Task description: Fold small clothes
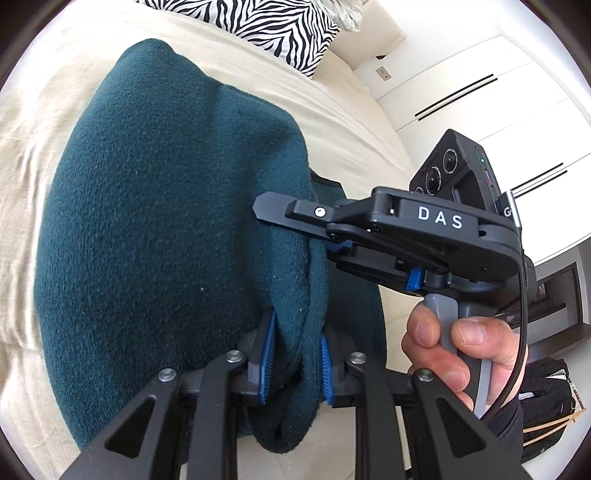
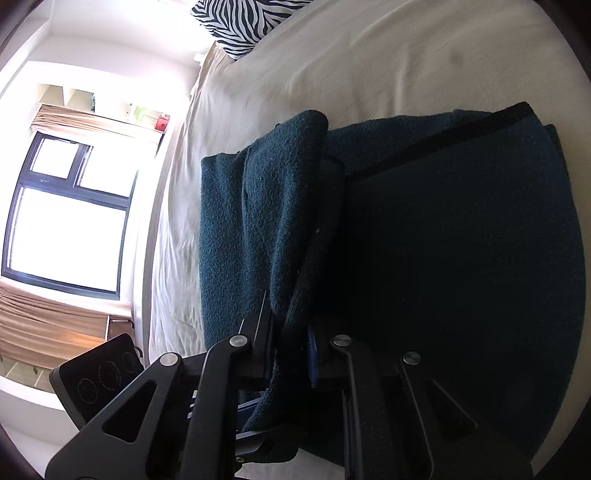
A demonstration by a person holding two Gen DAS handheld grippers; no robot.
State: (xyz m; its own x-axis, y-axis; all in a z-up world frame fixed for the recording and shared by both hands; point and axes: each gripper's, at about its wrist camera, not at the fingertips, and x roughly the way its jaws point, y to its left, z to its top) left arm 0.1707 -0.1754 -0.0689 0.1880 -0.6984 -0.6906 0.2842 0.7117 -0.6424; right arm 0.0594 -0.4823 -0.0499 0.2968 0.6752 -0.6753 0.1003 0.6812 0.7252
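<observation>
**A:** Left tool (image 1: 293, 356) first, from its own camera: the blue pads (image 1: 267, 347) are closed on a thick rolled edge of the dark green knitted garment (image 1: 155, 206), which rises straight ahead from the tips. Most of the cloth spreads up and to the left over the cream bedsheet (image 1: 55, 122). A zebra-print pillow (image 1: 266, 29) lies at the head of the bed.

**B:** And the right tool?

**A:** In the same view the right tool (image 1: 295, 218) comes in from the right, held by the right hand (image 1: 454, 354). Its tips pinch the same edge, a little farther along. So the gripped hem runs away from the left tool, and both tools sit near each other on it.

**B:** The right wrist view?

**A:** There the right tool (image 2: 291, 350) is clamped on a bunched fold of the garment (image 2: 251, 221). The flat, already doubled part lies to the right, deep in shadow. I judge the coming fold turns on carrying this edge across that flat part.

**B:** What's unclear?

**A:** Whether it's a sweater or something else; no sleeves or collar show. The near end is hidden under the tools.
</observation>
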